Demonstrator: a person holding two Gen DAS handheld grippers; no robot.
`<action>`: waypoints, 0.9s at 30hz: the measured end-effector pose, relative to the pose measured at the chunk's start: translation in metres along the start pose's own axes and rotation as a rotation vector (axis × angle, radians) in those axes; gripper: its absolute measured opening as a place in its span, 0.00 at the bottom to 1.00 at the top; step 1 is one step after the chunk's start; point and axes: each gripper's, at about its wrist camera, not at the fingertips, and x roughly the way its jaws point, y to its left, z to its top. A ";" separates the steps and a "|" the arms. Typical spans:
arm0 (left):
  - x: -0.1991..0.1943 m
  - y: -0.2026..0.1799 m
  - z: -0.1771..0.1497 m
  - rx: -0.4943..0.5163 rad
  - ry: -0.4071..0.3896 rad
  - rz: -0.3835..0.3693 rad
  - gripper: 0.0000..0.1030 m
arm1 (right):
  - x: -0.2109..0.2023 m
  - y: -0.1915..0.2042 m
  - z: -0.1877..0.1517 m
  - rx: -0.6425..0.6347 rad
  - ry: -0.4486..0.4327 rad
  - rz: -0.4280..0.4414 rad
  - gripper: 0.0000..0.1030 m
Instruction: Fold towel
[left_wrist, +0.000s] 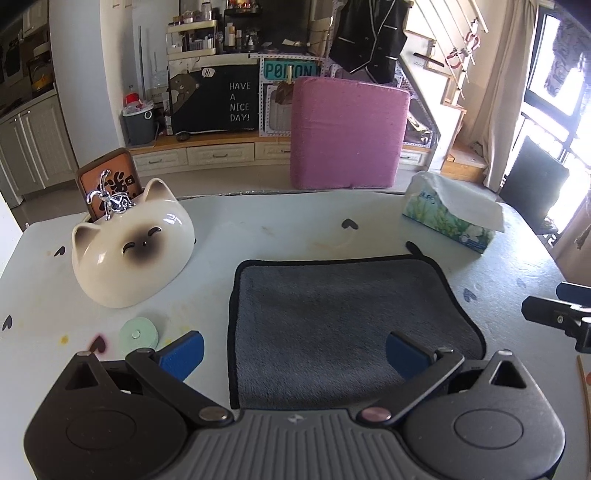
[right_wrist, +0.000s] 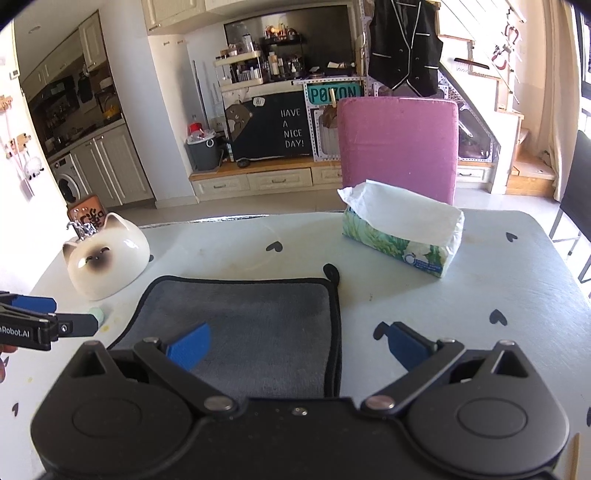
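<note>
Left wrist view: the left gripper hangs with fingers spread wide, gripping nothing, over the gray towel lying on the counter; its body hides the towel's near edge.

Right wrist view: the right gripper, equally wide and empty, straddles the towel's right edge, near corner hidden.

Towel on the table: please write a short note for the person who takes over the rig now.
Left gripper: jaws open, empty, over the towel's near left edge.
Right gripper: jaws open, empty, over its near right edge.
Towel: grey, black trim, flat on the table, between the cat bowl and tissue box.
Done: no grasp visible.
Left: grasp the edge and fold.
</note>
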 end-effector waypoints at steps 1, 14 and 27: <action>-0.003 -0.001 -0.001 0.003 -0.002 -0.001 1.00 | -0.004 -0.001 -0.001 0.001 -0.005 0.004 1.00; -0.053 -0.004 -0.026 -0.002 -0.068 -0.068 1.00 | -0.050 0.005 -0.018 -0.007 -0.049 0.037 1.00; -0.096 -0.001 -0.058 0.015 -0.133 -0.106 1.00 | -0.092 0.020 -0.041 -0.031 -0.091 0.058 1.00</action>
